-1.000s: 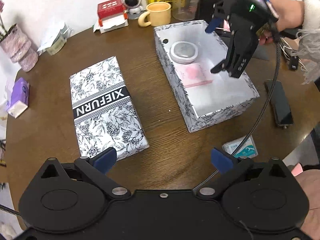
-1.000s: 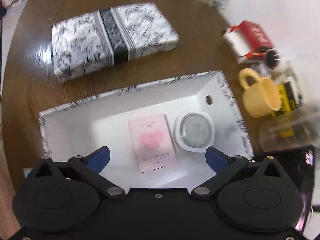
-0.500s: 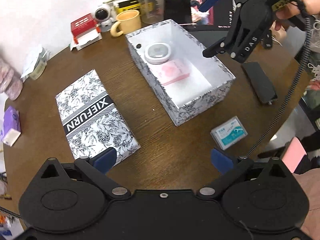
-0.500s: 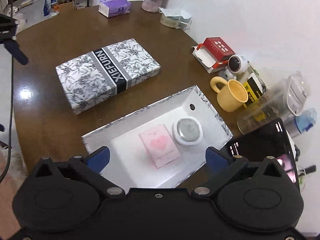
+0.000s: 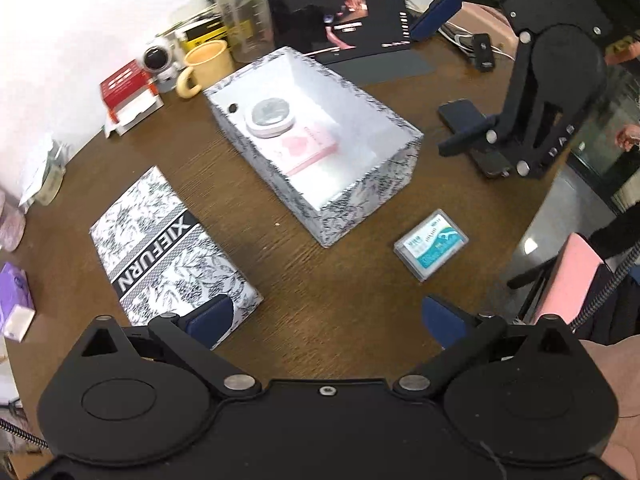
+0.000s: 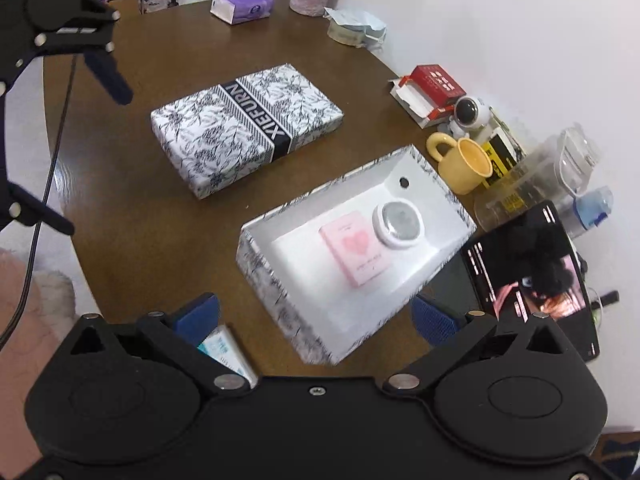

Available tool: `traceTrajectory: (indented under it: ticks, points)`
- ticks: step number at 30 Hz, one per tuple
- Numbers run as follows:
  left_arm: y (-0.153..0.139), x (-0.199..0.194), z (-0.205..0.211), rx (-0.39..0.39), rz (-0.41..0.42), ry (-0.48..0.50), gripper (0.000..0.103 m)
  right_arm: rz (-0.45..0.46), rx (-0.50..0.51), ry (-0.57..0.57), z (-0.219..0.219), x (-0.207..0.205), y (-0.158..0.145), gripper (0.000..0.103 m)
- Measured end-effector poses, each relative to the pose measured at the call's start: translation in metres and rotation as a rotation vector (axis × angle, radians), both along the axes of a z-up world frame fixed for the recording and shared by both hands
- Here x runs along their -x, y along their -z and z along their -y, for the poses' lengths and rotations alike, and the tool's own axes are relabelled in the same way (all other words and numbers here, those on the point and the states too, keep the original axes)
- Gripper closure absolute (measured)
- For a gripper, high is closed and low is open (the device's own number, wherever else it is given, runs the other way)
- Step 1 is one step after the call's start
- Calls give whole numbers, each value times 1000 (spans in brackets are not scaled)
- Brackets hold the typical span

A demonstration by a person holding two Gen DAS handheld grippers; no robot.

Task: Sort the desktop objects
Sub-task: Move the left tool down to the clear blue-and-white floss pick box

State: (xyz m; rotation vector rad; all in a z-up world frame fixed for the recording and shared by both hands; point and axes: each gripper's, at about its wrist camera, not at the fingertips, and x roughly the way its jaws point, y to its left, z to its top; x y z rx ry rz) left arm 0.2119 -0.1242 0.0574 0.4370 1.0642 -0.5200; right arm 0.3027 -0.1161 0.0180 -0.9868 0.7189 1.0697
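Note:
An open black-and-white patterned box (image 5: 360, 208) (image 6: 272, 300) stands mid-table. Inside lie a round white case (image 5: 270, 118) (image 6: 398, 224) and a pink heart-printed pack (image 5: 306, 150) (image 6: 356, 254). Its lid (image 5: 168, 248) (image 6: 244, 128), marked XIEFURN, lies flat to one side. A small blue-and-white card pack (image 5: 431, 245) (image 6: 224, 350) rests on the wood near the box's corner, partly behind my right finger. My left gripper (image 5: 324, 316) (image 6: 76, 148) hovers open and empty near the lid's corner. My right gripper (image 6: 314, 318) (image 5: 444, 80) hangs open and empty above the box's end, over a black phone (image 5: 460, 112).
The brown round table (image 5: 340, 292) ends close to the card pack on the right. A lit tablet (image 5: 340, 16) (image 6: 532, 272), a yellow mug (image 5: 206, 66) (image 6: 468, 164), a red box (image 5: 124, 88) and a clear jug (image 5: 244, 12) line the wall side. A purple tissue pack (image 6: 242, 6) sits at the far edge.
My right gripper has lifted out from over the open box and drawn back past its end. The left view has swung right, bringing the card pack and phone into sight.

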Motion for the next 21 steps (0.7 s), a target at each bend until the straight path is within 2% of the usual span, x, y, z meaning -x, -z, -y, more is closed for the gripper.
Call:
traceTrajectory:
  ticks: [10,21]
  points:
    - [10,14,15,-7,-8,129,1,-18,27,97,36,43,13,0]
    - [26,20,34,-21,-28,216,1,-40,53,160,63,76,31,0]
